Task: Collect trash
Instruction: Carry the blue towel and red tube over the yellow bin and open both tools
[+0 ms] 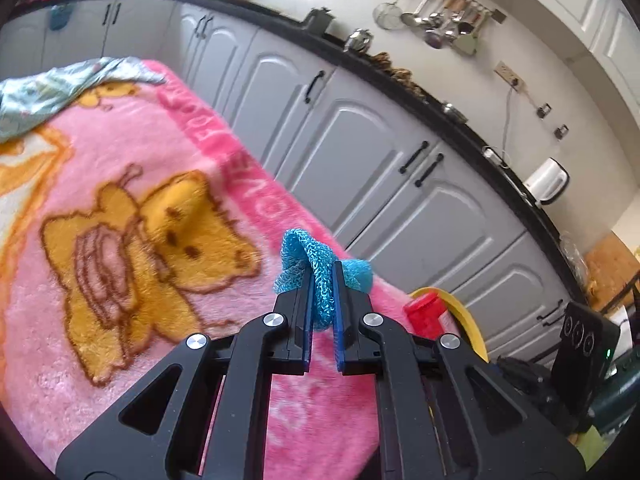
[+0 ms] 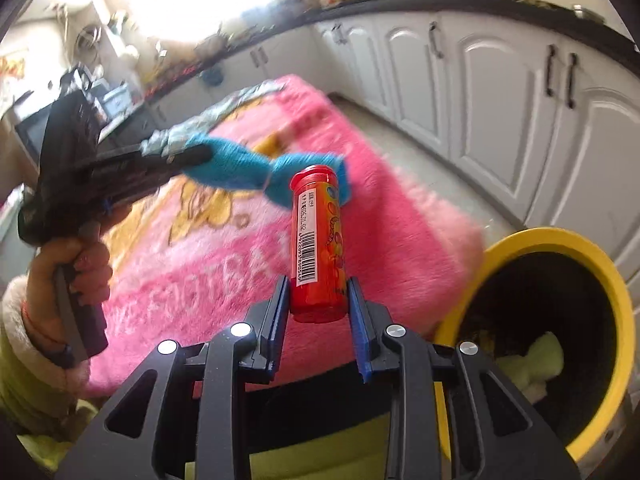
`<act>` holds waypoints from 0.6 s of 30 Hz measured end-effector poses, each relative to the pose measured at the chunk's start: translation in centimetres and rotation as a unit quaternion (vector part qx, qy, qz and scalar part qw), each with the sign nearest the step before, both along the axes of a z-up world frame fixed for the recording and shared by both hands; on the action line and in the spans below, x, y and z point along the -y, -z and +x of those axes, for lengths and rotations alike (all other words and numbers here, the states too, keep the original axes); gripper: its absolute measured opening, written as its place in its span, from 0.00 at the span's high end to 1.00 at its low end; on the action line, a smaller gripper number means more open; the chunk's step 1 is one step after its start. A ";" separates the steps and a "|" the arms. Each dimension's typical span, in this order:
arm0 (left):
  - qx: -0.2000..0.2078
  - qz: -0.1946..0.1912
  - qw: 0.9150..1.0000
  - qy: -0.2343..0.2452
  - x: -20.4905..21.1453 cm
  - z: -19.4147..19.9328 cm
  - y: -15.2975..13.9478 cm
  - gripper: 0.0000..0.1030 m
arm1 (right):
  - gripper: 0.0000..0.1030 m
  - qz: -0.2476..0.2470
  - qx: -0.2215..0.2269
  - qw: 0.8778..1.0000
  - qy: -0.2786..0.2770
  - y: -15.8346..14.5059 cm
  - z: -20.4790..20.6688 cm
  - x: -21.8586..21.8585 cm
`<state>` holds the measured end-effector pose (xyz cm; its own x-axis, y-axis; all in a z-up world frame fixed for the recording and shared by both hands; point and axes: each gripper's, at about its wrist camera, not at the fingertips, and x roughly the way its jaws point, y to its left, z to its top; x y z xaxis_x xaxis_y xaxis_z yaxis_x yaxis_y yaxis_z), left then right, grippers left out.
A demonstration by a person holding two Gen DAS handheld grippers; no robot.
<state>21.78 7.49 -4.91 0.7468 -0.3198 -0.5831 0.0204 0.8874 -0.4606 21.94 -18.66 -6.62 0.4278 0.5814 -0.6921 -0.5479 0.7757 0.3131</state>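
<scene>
A kitchen with grey cabinet doors [image 1: 384,168], a pink fleece blanket [image 1: 120,208] spread below, both grippers loaded.

The left gripper [image 1: 322,280] is clamped tight on a blue knitted rag [image 1: 308,256], held above the blanket; the right gripper [image 2: 318,300] pinches a red tube [image 2: 320,240] with a barcode, standing upright between its pads, just left of the yellow-rimmed bin [image 2: 612,280], where pale green trash [image 2: 532,364] lies inside.
</scene>
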 end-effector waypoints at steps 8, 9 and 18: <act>0.039 0.011 0.997 0.060 4.8 -0.5 -3.8 0.96 | 0.73 0.021 0.036 0.997 0.063 -3.0 -0.4 5.3; 0.042 0.013 0.997 0.066 5.3 -0.6 -4.1 0.96 | 0.73 0.023 0.038 0.997 0.069 -3.1 -0.5 5.8; 0.054 0.029 0.989 0.132 12.0 -0.3 -4.8 0.96 | 0.73 0.041 0.035 0.988 0.141 -3.5 -1.5 11.7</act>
<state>21.53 -4.53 -0.08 0.7008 -0.4805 -0.5272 0.3018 0.8694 -0.3911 20.40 -30.39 -3.14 0.6259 0.4844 -0.6113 -0.3349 0.8747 0.3502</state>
